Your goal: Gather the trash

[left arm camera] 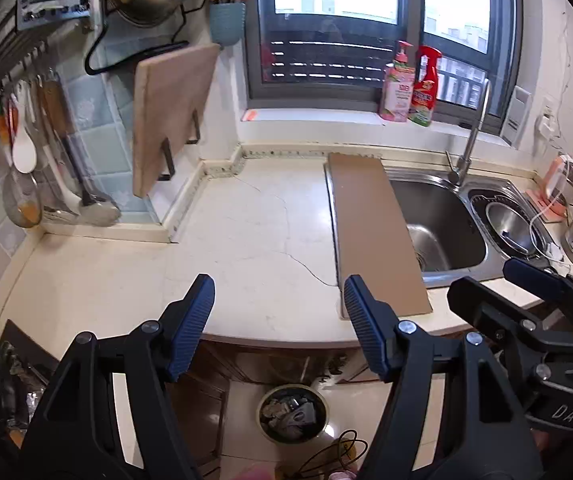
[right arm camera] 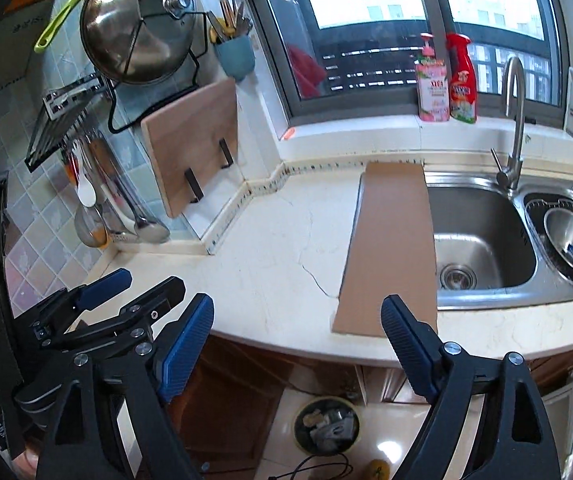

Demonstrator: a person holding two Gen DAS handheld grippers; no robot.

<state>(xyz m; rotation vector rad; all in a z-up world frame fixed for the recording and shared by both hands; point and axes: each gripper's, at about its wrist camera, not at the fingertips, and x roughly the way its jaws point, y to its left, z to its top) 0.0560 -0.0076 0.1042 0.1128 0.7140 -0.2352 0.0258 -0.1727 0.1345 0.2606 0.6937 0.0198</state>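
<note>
A flat brown cardboard strip [left arm camera: 374, 220] lies on the cream counter [left arm camera: 246, 240] over the left rim of the steel sink [left arm camera: 442, 228]; it also shows in the right wrist view [right arm camera: 394, 248]. A round trash bin [left arm camera: 291, 412] holding several scraps stands on the floor below the counter edge, and shows in the right wrist view [right arm camera: 325, 424] too. My left gripper [left arm camera: 278, 300] is open and empty above the counter's front edge. My right gripper [right arm camera: 296, 320] is open and empty beside it, seen from the left wrist view [left arm camera: 490, 280]. The left gripper shows in the right wrist view [right arm camera: 148, 282].
A wooden cutting board [left arm camera: 170, 116] hangs on the left wall, with ladles and a spoon [left arm camera: 46, 168] beside it. Two bottles [left arm camera: 410, 84] stand on the window sill. A faucet [right arm camera: 512, 120] rises behind the sink. A metal bowl [right arm camera: 570, 240] sits in the right basin. Cables lie on the floor.
</note>
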